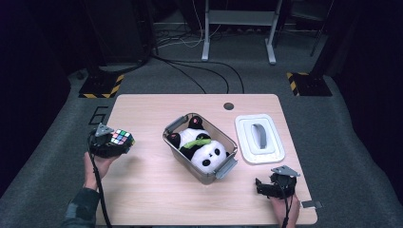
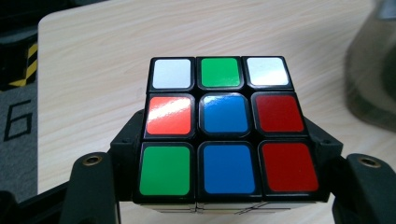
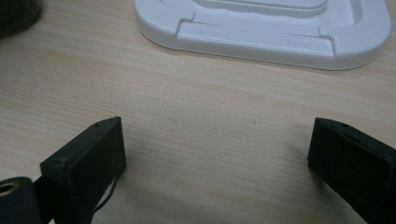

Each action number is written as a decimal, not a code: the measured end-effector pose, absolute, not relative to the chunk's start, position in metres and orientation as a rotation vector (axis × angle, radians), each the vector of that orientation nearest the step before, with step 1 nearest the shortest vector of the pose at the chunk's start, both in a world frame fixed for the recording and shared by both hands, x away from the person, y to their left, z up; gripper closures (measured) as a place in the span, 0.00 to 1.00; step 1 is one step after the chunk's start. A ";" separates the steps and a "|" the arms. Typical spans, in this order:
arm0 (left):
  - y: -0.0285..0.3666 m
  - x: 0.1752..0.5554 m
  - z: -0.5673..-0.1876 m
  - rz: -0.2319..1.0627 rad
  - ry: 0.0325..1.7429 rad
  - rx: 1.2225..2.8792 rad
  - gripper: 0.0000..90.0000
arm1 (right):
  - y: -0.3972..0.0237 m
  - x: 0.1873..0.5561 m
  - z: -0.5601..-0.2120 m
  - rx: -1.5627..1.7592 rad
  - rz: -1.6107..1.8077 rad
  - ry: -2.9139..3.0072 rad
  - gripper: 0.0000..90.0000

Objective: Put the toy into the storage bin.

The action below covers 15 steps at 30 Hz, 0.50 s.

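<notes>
A puzzle cube (image 1: 121, 137) with mixed coloured stickers hangs above the table's left edge, and my left gripper (image 1: 114, 145) is shut on it. In the left gripper view the cube (image 2: 224, 130) sits between the two black jaws, pressed on both sides, its top face showing white, green, red, orange and blue squares. A panda plush (image 1: 202, 147) lies in a clear box (image 1: 223, 168) at the table's middle. My right gripper (image 1: 266, 186) rests low at the front right, its jaws wide open over bare wood (image 3: 215, 140) with nothing between them.
A white lid (image 1: 260, 137) with a grey handle lies right of the box; its near edge (image 3: 261, 28) is just ahead of the right jaws. The box's blurred wall (image 2: 373, 70) stands to the cube's right. A round hole (image 1: 228, 106) marks the table's far edge.
</notes>
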<state>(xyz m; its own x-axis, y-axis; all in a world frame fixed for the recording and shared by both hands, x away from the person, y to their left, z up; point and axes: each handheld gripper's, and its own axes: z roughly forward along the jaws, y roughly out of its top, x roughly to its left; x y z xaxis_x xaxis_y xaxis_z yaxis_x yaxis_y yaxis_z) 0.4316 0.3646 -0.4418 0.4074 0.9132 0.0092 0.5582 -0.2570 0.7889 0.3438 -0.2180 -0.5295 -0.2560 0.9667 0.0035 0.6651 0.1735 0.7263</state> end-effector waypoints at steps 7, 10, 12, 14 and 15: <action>0.349 0.425 -0.427 0.618 1.178 1.965 0.38 | -0.218 0.344 -0.530 1.535 0.862 1.991 0.04; 0.343 0.422 -0.422 0.605 1.156 1.973 0.38 | -0.218 0.344 -0.530 1.535 0.862 1.991 0.04; 0.339 0.421 -0.418 0.602 1.139 1.977 0.38 | -0.218 0.344 -0.530 1.534 0.863 1.992 0.04; 0.335 0.420 -0.414 0.605 1.128 1.978 0.38 | -0.218 0.344 -0.530 1.534 0.863 1.992 0.04; 0.334 0.419 -0.411 0.598 1.117 1.984 0.38 | -0.218 0.344 -0.530 1.534 0.863 1.992 0.04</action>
<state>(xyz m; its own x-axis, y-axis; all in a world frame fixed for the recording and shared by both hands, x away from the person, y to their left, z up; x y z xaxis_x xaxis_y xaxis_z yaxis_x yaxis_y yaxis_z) 0.4193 0.3340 -0.4115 0.5059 0.8621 0.0290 0.5017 -0.3214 0.8031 0.3439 -0.2181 -0.5296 -0.2574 0.9663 0.0053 0.6646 0.1730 0.7269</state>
